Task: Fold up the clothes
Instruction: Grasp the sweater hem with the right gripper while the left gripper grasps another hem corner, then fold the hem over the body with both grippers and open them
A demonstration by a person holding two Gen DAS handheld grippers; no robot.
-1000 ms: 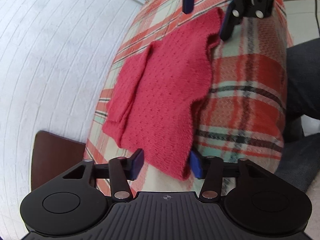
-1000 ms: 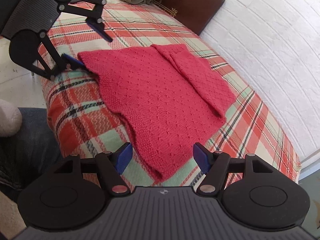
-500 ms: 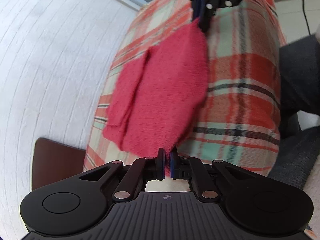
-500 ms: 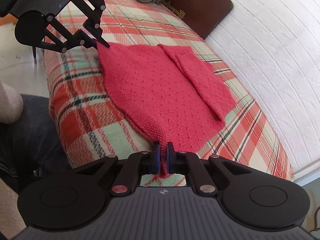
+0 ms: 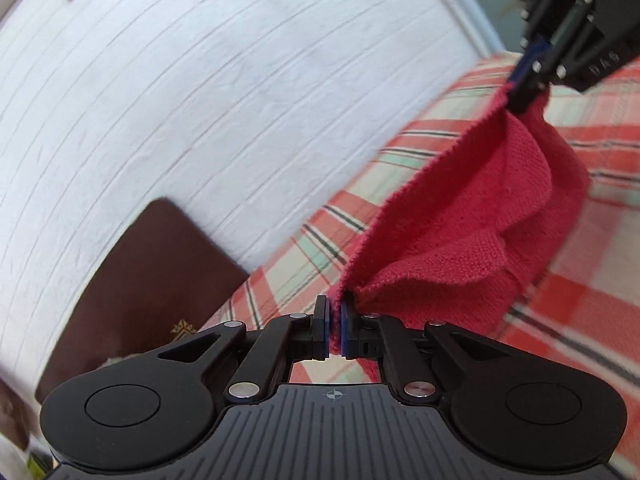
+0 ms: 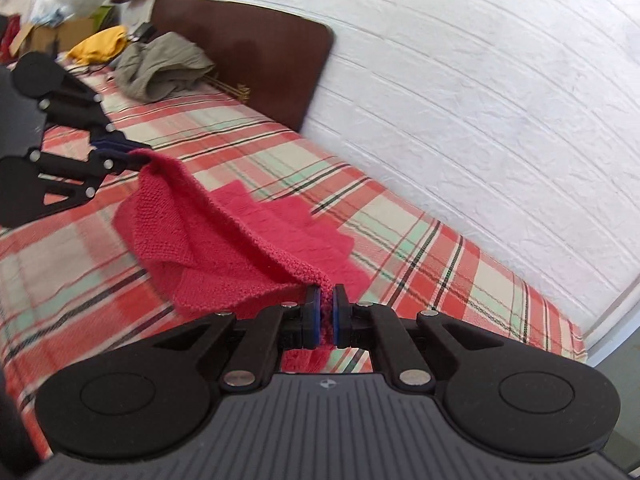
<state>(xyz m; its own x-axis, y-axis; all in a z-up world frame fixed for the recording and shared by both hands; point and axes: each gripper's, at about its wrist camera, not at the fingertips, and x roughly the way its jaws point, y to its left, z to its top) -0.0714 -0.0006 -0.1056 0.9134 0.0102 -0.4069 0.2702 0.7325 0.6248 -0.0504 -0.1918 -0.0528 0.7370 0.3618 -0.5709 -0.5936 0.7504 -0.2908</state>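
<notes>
A red knitted garment hangs between the two grippers above the plaid bedspread. My left gripper is shut on one corner of its hem, and it shows at the left of the right wrist view. My right gripper is shut on the other corner, seen at the top right of the left wrist view. The lifted edge stretches taut between them. The rest sags in folds, and its far part still lies on the bed.
A white brick wall runs along the bed's far side. A dark brown headboard stands at the bed's end. Near it lie a crumpled khaki garment and a yellow one, beside boxes and bags.
Both grippers shut on the near corners of the red garment, then rose and carried that edge toward the wall. The garment went from lying flat to hanging in folds.
</notes>
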